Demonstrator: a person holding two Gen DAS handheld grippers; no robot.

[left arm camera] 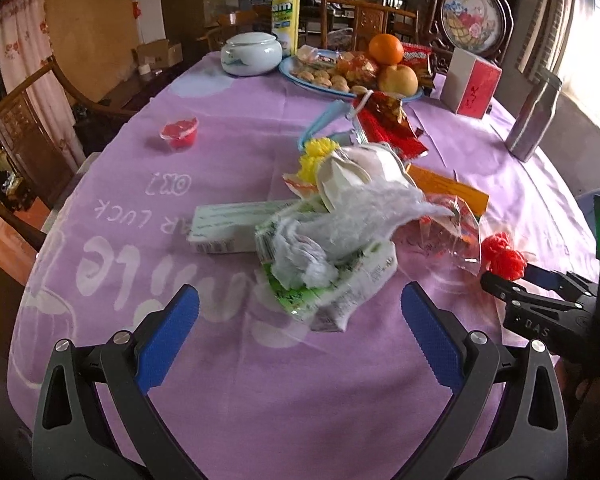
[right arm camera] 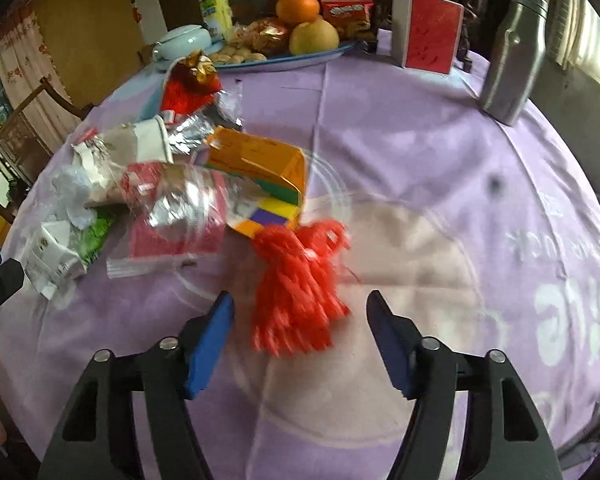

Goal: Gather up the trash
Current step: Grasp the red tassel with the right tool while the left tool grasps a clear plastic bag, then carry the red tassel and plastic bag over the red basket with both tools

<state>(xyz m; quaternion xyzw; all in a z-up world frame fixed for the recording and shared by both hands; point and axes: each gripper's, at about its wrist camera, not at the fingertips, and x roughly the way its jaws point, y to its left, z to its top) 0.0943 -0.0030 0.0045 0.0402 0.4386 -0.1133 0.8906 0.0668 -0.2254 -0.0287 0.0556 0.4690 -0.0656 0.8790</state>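
We saw red mesh net (right arm camera: 300, 276) between right gripper (right arm camera: 300, 320) jaws, untouched, just beside trash pile (left arm camera: 340, 216), left gripper (left arm camera: 300, 312) wide open, empty, near pile

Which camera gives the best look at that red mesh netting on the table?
The right wrist view: the red mesh netting lies large and central, between that gripper's open fingers, though blurred. The left wrist view shows it only small, near the right edge.
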